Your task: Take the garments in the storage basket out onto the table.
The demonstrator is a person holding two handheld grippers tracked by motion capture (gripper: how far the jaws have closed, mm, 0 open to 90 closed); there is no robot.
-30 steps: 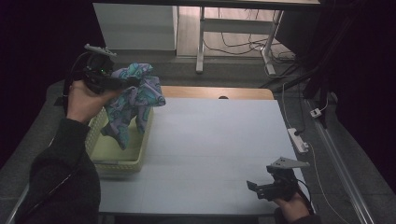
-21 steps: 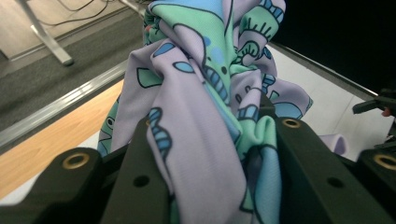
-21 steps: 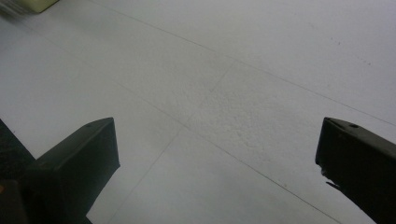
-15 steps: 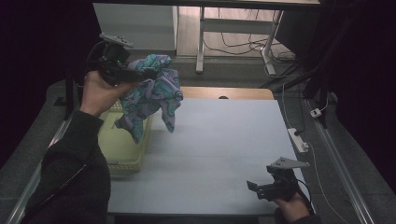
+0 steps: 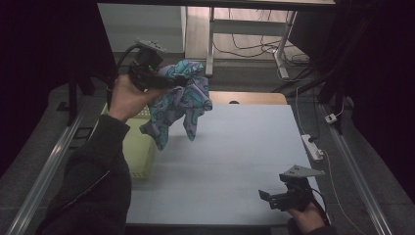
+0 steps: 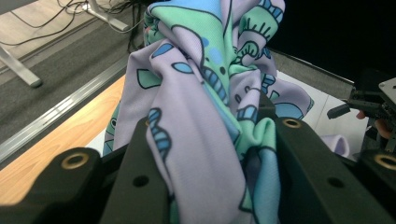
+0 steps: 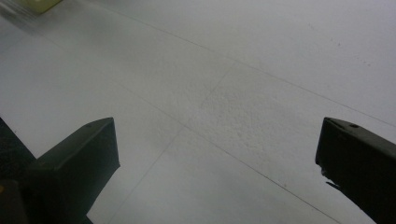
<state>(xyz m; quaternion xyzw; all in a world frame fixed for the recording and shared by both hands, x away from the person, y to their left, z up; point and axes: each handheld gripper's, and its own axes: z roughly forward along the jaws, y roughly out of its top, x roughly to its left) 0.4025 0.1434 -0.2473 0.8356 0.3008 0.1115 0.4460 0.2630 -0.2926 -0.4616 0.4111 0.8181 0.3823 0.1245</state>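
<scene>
Two left gripper point(image 5: 169, 83) fingers point(image 6: 140, 186) clamped on patterned cloth point(image 5: 178, 103); right gripper point(image 5: 266, 196) fingers point(image 7: 74, 158) wide apart, empty

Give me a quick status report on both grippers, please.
Left gripper shut on patterned cloth, lifted beside yellow basket. Right gripper open, low over table.

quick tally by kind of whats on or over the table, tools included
patterned cloth: 1, held up by the left tool
yellow basket: 1
tools: 2, the right tool low over the white table
total: 4
</scene>
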